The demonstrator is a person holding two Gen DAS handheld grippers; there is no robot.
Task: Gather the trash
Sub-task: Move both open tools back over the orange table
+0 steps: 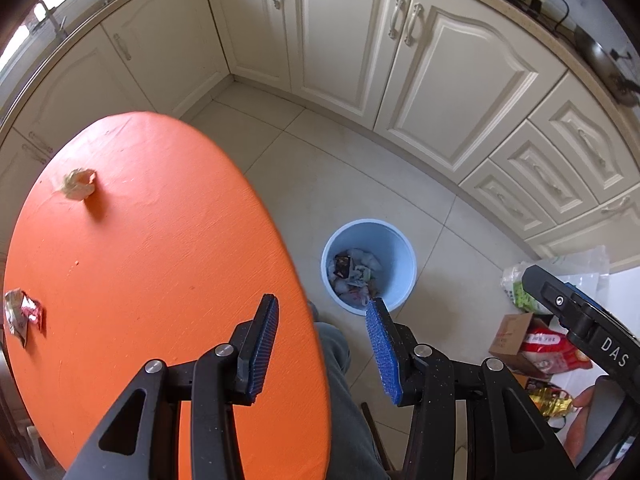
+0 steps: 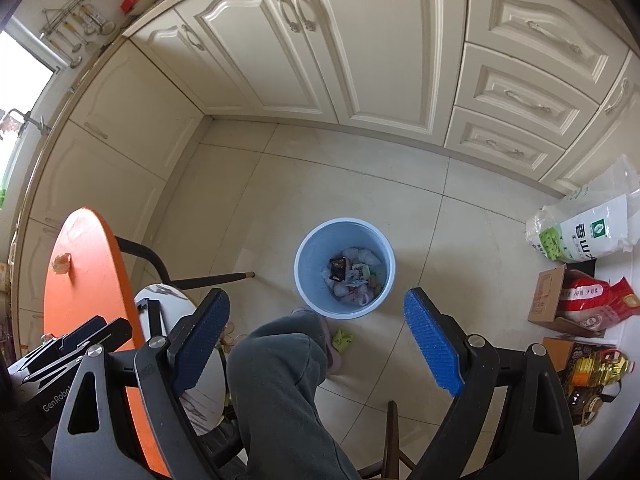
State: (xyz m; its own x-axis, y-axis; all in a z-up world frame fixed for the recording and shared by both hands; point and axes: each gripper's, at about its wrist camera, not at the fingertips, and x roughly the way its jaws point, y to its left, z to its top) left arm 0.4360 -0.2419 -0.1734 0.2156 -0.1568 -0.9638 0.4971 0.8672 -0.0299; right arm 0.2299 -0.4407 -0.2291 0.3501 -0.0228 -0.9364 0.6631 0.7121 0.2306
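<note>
On the orange round table (image 1: 160, 240) lie a crumpled tissue (image 1: 80, 184) and, at the left edge, a shiny wrapper (image 1: 20, 314). A light-blue bin (image 1: 360, 236) stands on the floor beside the table, with several wrappers and tissues inside. My left gripper (image 1: 323, 302) hangs open over the table's right edge, nothing between its fingers. My right gripper (image 2: 317, 295) is wide open above the bin (image 2: 320, 240) and holds nothing. A small green wrapper (image 2: 343, 338) lies on the floor just in front of the bin. The tissue (image 2: 62, 262) also shows far left in the right wrist view.
A person's knee in grey trousers (image 2: 280, 360) and a pink slipper (image 2: 334, 356) sit below the grippers. Cream cabinets (image 2: 360, 40) ring the floor. Rice bags (image 2: 580, 232), a cardboard box (image 2: 548, 296) and an oil bottle (image 2: 596, 368) stand at the right. A marble-topped stool (image 2: 200, 400) is beside the table.
</note>
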